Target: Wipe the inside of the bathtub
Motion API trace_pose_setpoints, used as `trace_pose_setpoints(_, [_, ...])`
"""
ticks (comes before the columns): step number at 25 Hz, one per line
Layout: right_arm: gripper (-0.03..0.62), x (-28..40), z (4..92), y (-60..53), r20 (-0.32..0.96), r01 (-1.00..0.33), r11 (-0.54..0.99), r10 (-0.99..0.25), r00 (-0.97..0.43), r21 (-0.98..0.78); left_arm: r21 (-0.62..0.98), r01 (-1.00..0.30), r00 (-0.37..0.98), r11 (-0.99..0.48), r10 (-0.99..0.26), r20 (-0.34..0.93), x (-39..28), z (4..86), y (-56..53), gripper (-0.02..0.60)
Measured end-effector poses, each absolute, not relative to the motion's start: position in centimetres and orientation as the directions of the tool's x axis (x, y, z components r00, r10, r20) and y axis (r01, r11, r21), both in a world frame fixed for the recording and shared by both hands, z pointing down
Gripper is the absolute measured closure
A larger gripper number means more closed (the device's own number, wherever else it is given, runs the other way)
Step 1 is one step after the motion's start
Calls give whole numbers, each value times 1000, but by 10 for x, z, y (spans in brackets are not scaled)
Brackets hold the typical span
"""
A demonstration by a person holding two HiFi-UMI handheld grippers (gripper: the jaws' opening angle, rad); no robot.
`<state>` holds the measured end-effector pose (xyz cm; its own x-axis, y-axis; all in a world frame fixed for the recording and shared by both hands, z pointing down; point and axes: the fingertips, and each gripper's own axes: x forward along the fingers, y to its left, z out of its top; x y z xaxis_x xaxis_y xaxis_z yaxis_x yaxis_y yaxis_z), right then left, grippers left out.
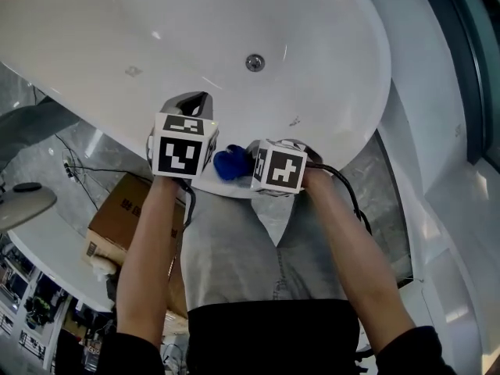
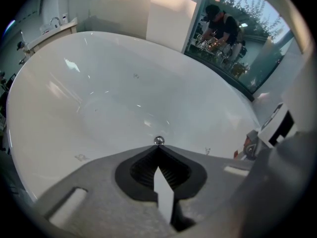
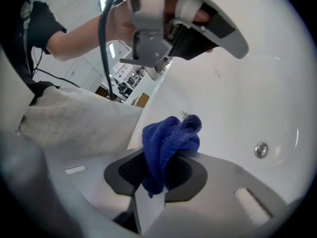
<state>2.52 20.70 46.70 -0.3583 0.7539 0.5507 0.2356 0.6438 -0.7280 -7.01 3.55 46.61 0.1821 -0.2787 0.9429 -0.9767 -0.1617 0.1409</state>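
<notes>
A white oval bathtub fills the top of the head view, with a chrome drain in its floor. My right gripper hovers at the tub's near rim, shut on a bunched blue cloth. From the right gripper view the blue cloth sticks up out of the jaws over the tub's inner wall, with the drain to the right. Just left of it, my left gripper points into the tub, shut with nothing in it. Its own view shows the tub and drain beyond the closed tips.
A cardboard box sits on the floor at the left, next to a white round object. Black cables trail over the grey marbled floor. A window with a person beyond it stands past the tub's far side.
</notes>
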Motion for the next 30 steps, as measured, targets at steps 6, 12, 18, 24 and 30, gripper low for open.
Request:
trace_pose_setpoints(6, [505,32,506,150,630,151,710,687,-362,-688,150,-982,176,-115,-270,947,-67,484,31,577])
trace_pose_setpoints(12, [505,48,551,102,731,101,776,622,-281,-622,190,-981,190,-25,-280,941,-69,500,33,577])
trace_pose_setpoints(18, [505,46,587,79,755,100,784,619,-216,-613,202,-979,201,-21,-250,947,-60,531,40,577])
trace_pose_setpoints(24, [505,50,634,68,786,129,796,605,-129,-591,227,-971,203,73,-246,948,-59,565,46,577])
trace_pose_setpoints(30, [505,62,683,54,806,172,800,590,-44,-576,254,-962,225,97,-242,944,-46,600,35,577])
